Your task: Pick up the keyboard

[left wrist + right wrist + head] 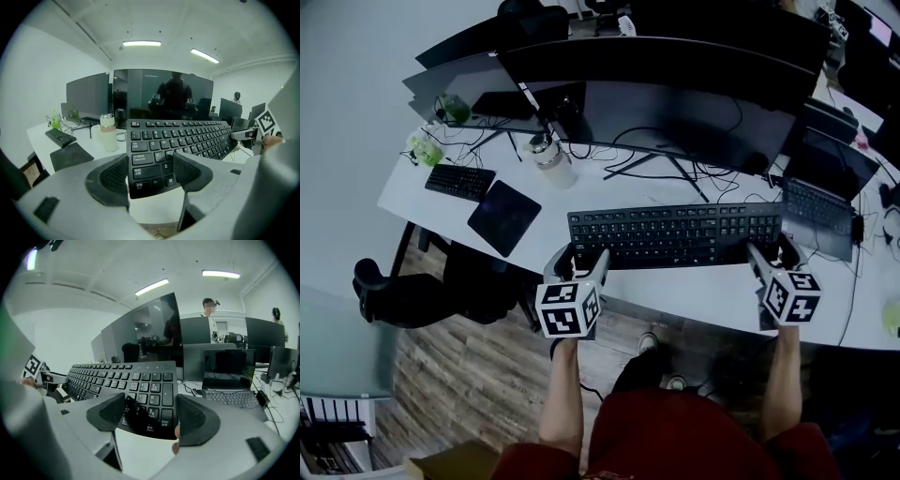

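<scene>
We see a long white surface [694, 292] running across the head view, with a wide dark monitor [675, 103] filling most of its back. In front of that monitor is the black keyboard [675, 234], lying crosswise near the surface's front edge with its keys up. In both gripper views it tilts up away from us and looks raised off the surface, though from above we cannot be sure. To its right an open laptop [820, 202] sits on the surface. Our left claw [578, 261] is clamped on the keyboard's front left corner, one pad against the short end by the Ctrl and Shift keys, the other lapping over the front row. Our right claw [772, 255] pinches the front right corner the same way, around the number pad. Off to the left lie a dark mouse mat [503, 216] and a small second keyboard [459, 181], well apart from the held one, and a pale bottle [551, 161] stands near the mat, toward the monitor
</scene>
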A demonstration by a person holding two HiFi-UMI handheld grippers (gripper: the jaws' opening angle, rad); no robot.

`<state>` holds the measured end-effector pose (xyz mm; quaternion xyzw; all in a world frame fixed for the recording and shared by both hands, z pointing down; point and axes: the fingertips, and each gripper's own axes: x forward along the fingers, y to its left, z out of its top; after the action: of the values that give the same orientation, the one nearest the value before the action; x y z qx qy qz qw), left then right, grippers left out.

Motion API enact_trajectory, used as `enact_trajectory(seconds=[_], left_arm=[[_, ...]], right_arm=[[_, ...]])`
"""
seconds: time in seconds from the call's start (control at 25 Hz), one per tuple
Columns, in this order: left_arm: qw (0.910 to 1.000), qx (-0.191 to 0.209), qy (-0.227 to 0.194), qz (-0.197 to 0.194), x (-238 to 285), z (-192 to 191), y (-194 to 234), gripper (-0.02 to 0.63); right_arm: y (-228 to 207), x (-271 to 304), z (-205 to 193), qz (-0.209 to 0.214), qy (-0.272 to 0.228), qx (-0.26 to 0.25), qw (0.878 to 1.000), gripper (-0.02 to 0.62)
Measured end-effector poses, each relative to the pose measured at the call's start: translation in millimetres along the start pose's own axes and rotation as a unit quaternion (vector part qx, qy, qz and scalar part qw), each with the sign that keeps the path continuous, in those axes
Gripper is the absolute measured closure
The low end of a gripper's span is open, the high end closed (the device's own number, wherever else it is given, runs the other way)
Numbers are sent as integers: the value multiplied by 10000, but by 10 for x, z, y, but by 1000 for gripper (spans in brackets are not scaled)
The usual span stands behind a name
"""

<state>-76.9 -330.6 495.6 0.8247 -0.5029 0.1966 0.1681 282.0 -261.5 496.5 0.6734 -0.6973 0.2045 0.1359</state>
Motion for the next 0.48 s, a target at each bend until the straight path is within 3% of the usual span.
enact_trajectory(seconds=[0.48], left_arm=[[9925, 246, -1181, 208, -632, 853, -37, 314]], right_arm=[[193, -492, 868, 61, -1170, -203, 9929, 245]])
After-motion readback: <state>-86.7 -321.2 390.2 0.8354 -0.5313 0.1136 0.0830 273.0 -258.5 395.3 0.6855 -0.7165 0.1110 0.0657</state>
